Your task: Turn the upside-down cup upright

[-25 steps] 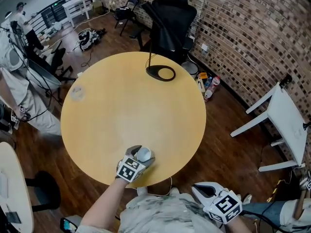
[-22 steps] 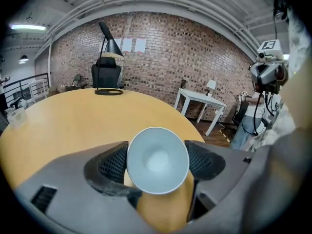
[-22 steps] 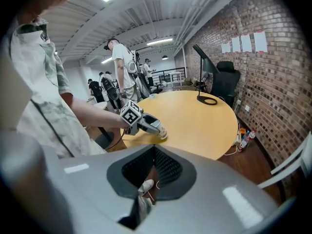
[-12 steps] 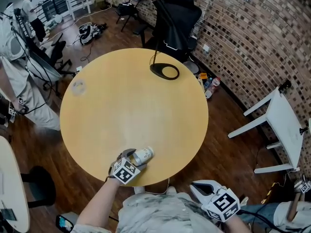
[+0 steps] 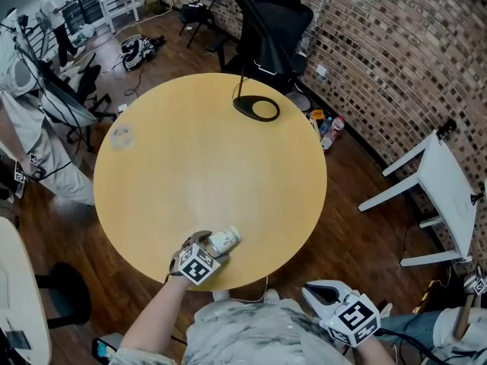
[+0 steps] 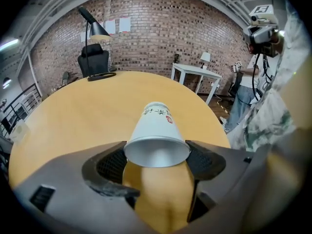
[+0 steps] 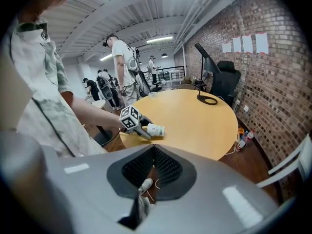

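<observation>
A white paper cup (image 5: 225, 240) lies on its side near the front edge of the round wooden table (image 5: 213, 150), its base pointing right. My left gripper (image 5: 212, 246) has the cup between its jaws. In the left gripper view the cup's open rim (image 6: 157, 151) faces the camera and both pads (image 6: 113, 164) still touch it while the jaws are opening. The right gripper view shows the cup (image 7: 156, 129) and left gripper (image 7: 140, 126) from afar. My right gripper (image 5: 323, 293) hangs off the table near my body, shut and empty (image 7: 153, 150).
A black lamp base (image 5: 256, 109) stands at the table's far side, and a clear glass (image 5: 120, 135) sits at its left. A black office chair (image 5: 270, 21) is behind the table and a white table (image 5: 449, 196) at the right. People (image 5: 23, 90) stand at the left.
My left gripper has sunk toward the table's front edge and rolled. The cup has gone from end-on to lying on its side on the tabletop. The right gripper has stayed put.
</observation>
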A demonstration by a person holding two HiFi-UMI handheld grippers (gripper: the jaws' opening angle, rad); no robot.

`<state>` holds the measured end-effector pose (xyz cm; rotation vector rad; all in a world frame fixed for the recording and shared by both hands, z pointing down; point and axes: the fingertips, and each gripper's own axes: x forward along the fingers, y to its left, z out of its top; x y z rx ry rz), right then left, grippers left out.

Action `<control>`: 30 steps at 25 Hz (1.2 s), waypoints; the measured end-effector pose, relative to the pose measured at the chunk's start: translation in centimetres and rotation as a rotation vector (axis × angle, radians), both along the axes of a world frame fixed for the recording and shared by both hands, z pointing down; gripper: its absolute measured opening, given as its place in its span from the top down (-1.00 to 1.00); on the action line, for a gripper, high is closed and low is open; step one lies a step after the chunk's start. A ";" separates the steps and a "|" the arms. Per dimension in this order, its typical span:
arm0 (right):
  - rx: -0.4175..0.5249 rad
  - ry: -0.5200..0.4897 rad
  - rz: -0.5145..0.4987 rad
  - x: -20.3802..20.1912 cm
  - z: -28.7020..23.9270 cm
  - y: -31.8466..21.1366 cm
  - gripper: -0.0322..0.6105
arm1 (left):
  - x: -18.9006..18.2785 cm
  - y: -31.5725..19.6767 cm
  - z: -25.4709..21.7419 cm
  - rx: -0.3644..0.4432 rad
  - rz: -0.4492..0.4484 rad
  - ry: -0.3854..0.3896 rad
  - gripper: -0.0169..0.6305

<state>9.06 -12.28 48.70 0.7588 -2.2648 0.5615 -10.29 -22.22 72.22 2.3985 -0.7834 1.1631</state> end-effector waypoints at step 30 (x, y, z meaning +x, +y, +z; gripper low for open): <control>-0.027 -0.035 0.065 5.8 1.2 0.8 0.89 | 5.8 -2.3 0.1 -0.201 0.075 -0.386 0.04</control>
